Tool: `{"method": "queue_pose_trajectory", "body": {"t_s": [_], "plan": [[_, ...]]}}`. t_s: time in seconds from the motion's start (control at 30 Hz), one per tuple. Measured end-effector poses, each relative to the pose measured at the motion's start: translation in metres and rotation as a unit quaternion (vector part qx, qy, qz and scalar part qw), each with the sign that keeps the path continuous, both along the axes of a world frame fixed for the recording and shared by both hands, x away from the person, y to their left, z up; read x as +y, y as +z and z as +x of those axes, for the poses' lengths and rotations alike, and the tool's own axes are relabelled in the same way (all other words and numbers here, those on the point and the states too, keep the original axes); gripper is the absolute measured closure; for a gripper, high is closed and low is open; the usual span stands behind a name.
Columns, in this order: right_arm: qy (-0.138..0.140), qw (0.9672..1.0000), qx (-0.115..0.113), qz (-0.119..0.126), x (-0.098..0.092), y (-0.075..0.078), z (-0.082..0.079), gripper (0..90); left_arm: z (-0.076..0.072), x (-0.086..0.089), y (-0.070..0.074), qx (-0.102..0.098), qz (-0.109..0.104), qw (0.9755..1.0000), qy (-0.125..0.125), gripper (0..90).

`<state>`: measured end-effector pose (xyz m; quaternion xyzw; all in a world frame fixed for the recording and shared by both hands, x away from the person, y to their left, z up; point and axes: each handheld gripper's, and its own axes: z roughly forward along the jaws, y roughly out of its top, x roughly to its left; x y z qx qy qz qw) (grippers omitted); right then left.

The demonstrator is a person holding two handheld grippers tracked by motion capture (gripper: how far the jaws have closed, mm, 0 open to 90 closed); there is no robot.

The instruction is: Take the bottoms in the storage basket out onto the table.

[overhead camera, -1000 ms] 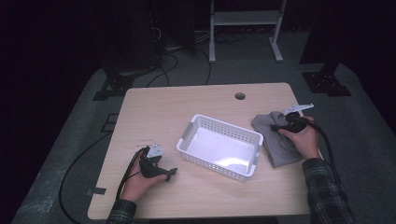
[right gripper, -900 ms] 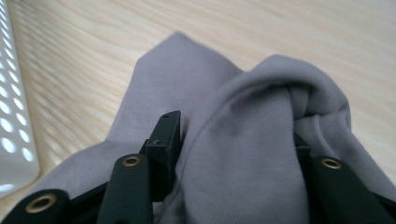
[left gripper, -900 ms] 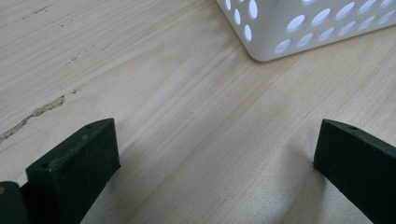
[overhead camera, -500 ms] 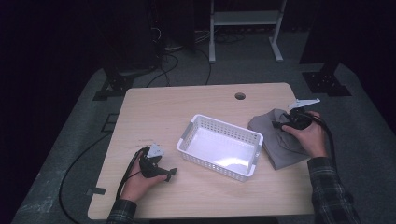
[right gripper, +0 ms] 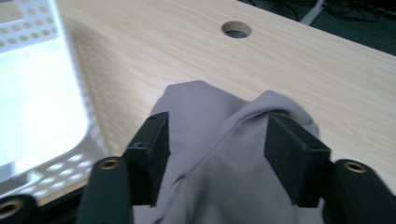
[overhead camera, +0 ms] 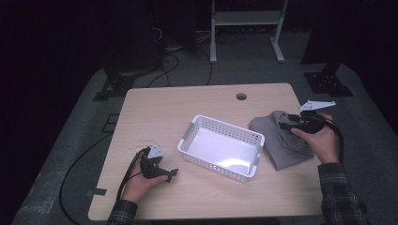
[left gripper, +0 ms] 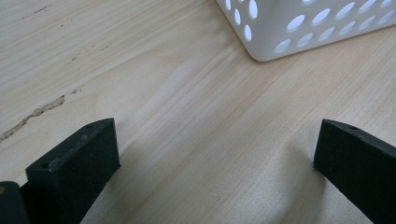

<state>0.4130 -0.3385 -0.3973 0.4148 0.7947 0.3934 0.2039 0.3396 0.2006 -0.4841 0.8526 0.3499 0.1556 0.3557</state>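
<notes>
**Grey cloth between my right jaws, left gripper parked**

My right gripper (overhead camera: 287,123) is over the crumpled grey fabric cloth (overhead camera: 278,141), which lies on the right part of the pale wooden table (overhead camera: 187,112), just beside the right end of the white perforated plastic basket (overhead camera: 220,147). In the right gripper view a raised fold of the cloth (right gripper: 224,154) stands between my two black jaws. The fabric bunches up against both pads, and the jaws have just been opening around it; I cannot tell whether the pads press on it at this moment. The round cable hole (right gripper: 236,29) in the tabletop lies beyond the cloth, well apart from it.

My left gripper (overhead camera: 165,175) sits low at the near left of the table, close to the basket's near-left corner but not touching it. In the left gripper view its jaws stand wide apart with bare wood between them, holding nothing, and the basket corner (left gripper: 299,28) shows ahead.

The basket is empty.
</notes>
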Motion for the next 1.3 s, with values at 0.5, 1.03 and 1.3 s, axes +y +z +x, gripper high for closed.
{"method": "queue_pose_trajectory", "body": {"t_s": [0.5,1.03,1.3], "plan": [[0.065,0.9978,0.009,0.007,0.020,-0.010,-0.041,55.6,0.000,0.000,0.000,0.000,0.000,1.0000,0.000,0.0],[0.136,0.9893,0.052,0.013,0.042,-0.029,-0.076,76.5,0.000,0.000,0.000,-0.001,0.000,1.0000,0.000,0.0],[0.165,0.9832,0.074,-0.022,0.059,-0.040,-0.076,84.3,0.000,0.000,0.000,0.000,-0.001,1.0000,0.001,0.0]]}}
